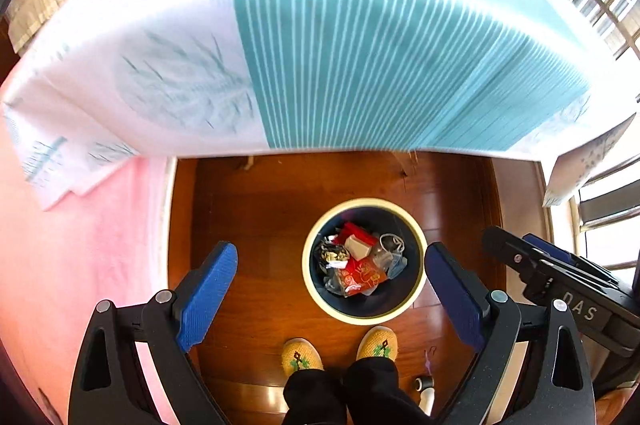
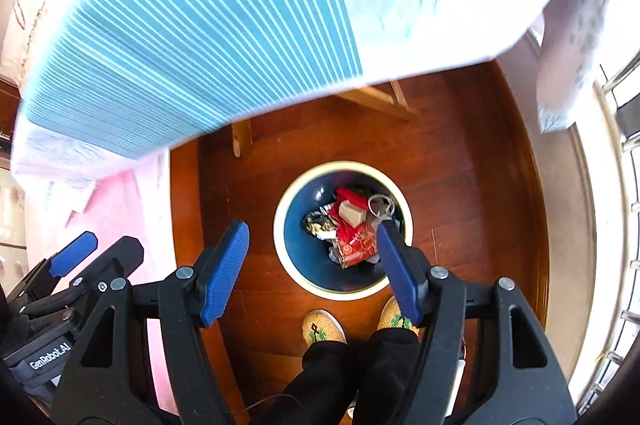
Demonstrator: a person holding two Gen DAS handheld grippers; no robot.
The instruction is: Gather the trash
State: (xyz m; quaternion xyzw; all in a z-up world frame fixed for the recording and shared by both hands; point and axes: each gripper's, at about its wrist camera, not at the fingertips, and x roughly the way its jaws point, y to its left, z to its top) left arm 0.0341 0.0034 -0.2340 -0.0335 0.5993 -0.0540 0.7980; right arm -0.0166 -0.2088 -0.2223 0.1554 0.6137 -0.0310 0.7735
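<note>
On the floor [image 1: 248,209] in front of the person's slippers [image 1: 302,356] stands the bin [image 1: 418,289], already holding the trash [image 1: 360,265]: wrappers, a red packet, a small box, clear film. It all looks light, crumpled and slippery; an edge or fold is the place to pinch. The left gripper [image 1: 331,291] and the right gripper [image 2: 313,271] hover above, fingers spread, empty. The table [image 1: 320,25] looks clear.
</note>
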